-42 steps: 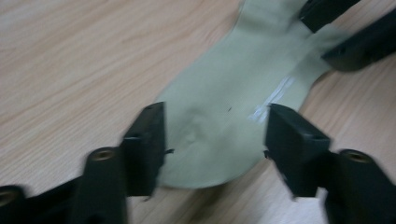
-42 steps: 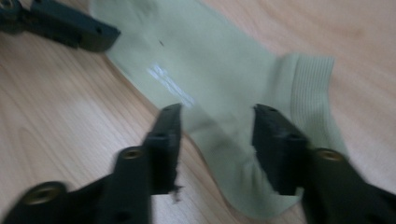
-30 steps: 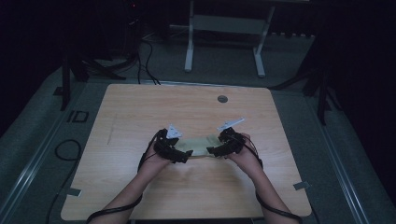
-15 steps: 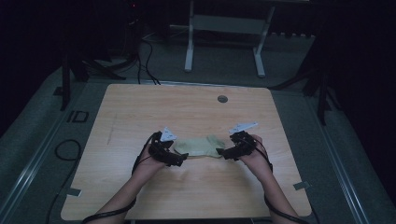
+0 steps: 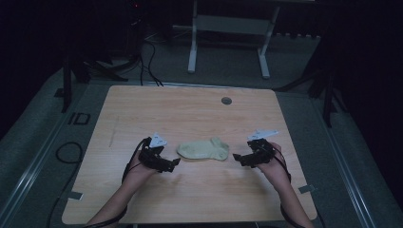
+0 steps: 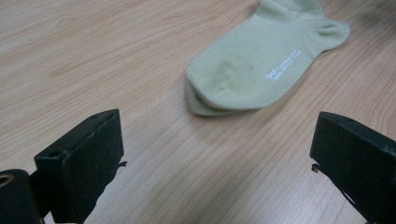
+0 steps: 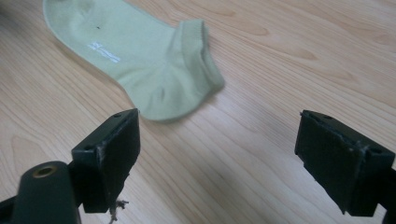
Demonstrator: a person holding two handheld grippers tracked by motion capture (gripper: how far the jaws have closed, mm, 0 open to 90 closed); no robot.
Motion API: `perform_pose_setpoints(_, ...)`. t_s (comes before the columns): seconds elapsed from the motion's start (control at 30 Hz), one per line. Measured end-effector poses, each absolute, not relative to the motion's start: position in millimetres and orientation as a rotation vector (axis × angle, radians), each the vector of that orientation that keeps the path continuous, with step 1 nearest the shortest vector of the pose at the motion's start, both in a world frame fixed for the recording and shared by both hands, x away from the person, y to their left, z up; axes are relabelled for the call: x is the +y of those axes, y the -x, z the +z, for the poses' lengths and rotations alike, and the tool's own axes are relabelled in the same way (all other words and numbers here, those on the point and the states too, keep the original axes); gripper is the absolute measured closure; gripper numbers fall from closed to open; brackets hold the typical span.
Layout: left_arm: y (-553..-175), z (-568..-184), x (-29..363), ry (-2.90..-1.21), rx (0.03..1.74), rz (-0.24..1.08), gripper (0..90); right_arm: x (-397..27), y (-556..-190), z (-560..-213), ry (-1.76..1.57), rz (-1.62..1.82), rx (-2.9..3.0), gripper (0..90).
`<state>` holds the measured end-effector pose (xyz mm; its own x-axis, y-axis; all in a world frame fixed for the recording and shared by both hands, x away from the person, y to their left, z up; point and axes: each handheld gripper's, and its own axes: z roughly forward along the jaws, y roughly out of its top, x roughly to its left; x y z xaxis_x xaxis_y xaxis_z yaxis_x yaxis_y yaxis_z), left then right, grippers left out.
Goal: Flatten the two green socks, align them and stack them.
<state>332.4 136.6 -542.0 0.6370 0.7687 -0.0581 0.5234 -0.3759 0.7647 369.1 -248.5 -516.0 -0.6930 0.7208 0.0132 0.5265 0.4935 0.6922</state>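
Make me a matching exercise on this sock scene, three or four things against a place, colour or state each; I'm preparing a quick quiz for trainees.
Things:
1. sock
2. left gripper
3. right gripper
4. table

Descriptions:
A. light wood, bears everything
B. pale green, lying flat between the two grippers
C. open, off the sock's toe end
D. open, off the sock's cuff end

Pairs: 1-B, 2-C, 3-D, 4-A

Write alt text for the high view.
A pale green sock lies flat on a wooden table, between two open hand-held grippers, the left gripper and the right gripper, neither touching it.
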Motion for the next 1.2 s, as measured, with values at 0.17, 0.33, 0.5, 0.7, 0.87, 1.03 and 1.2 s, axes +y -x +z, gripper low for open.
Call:
perform_pose_setpoints(0.17, -327, -544, 147, -2.052, 1.024, 0.413, 2.7, -260, -363, -518, -1.078, 0.997, 2.448, 14.1)
perform_pose_setpoints(0.33, -320, -547, 162, -2.035, 1.057, 0.418, 2.7, -273, -357, -521, -1.096, 1.016, 2.419, 14.1)
perform_pose_setpoints(0.5, -313, -553, 179, -2.029, 1.097, 0.422, 2.6, -285, -350, -524, -1.123, 1.019, 2.408, 14.0)
perform_pose_setpoints(0.7, -304, -560, 194, -2.018, 1.135, 0.429, 2.7, -299, -340, -527, -1.159, 1.001, 2.372, 13.5)
perform_pose_setpoints(0.87, -295, -562, 205, -2.009, 1.147, 0.424, 2.6, -313, -332, -532, -1.197, 0.992, 2.335, 12.4)
perform_pose_setpoints(1.03, -286, -563, 218, -2.001, 1.172, 0.432, 2.6, -327, -324, -538, -1.236, 0.994, 2.295, 11.0)
perform_pose_setpoints(1.2, -276, -564, 228, -1.983, 1.18, 0.45, 2.7, -343, -318, -545, -1.292, 0.976, 2.257, 11.0)
